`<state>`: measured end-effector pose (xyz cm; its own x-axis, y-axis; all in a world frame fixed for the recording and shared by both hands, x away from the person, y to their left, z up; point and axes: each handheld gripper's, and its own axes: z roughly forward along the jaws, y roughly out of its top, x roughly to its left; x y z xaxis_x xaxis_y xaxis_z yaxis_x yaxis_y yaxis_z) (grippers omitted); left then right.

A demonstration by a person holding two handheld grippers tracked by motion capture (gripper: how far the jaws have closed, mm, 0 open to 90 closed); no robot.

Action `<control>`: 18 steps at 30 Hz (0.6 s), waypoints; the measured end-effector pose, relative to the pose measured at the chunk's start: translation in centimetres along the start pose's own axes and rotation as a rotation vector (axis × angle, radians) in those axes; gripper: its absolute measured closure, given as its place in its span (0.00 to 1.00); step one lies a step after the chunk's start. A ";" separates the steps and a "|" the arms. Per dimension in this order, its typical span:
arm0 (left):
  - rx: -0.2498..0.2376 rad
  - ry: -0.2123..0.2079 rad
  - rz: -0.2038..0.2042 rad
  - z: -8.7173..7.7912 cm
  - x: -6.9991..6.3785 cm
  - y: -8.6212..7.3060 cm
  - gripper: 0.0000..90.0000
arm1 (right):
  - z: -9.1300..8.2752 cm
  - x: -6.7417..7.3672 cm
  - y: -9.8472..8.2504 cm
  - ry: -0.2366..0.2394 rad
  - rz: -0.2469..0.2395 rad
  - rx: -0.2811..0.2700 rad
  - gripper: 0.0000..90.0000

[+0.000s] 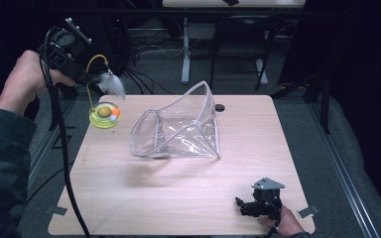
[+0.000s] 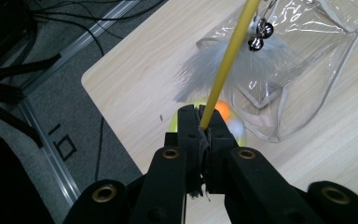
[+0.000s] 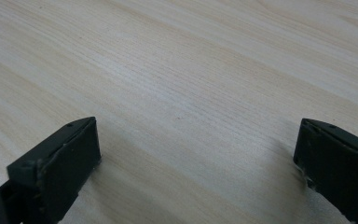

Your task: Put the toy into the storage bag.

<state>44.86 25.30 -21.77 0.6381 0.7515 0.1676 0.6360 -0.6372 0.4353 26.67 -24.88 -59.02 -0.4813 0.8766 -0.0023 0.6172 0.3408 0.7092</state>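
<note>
My left gripper (image 1: 87, 78) is held up over the table's back left corner, shut on the thin yellow wand (image 2: 226, 70) of a cat toy. The wand (image 1: 90, 74) arches over and carries a grey-white feather (image 1: 112, 84) and small metal bells (image 2: 260, 35). Its yellow-green disc base (image 1: 104, 115), with an orange ball (image 2: 222, 108) in it, is at the table corner below; I cannot tell whether it touches the wood. A clear plastic bag (image 1: 178, 129) stands open mid-table, right of the toy. My right gripper (image 1: 239, 204) rests open on the table at the front right, nothing between its jaws (image 3: 196, 154).
The light wooden table (image 1: 178, 193) has bare wood in front of the bag and around the right gripper. Beyond the left edge lie a metal floor rail (image 2: 51, 154) and dark cables (image 1: 144, 79). Table legs and chair frames stand behind.
</note>
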 end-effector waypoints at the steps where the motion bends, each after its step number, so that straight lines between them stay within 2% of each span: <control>1: -0.001 0.002 0.006 -0.1 -0.1 0.1 0.98 | 0.0 0.0 0.0 0.000 0.000 0.000 0.00; 18: -0.020 0.003 0.041 -1.2 -1.2 2.2 0.98 | 0.0 0.0 0.0 -0.002 0.000 0.000 0.00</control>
<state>44.92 23.18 -19.94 0.6623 0.7251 0.1886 0.6002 -0.6642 0.4456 26.66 -24.89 -59.01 -0.4806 0.8770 -0.0036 0.6172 0.3411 0.7090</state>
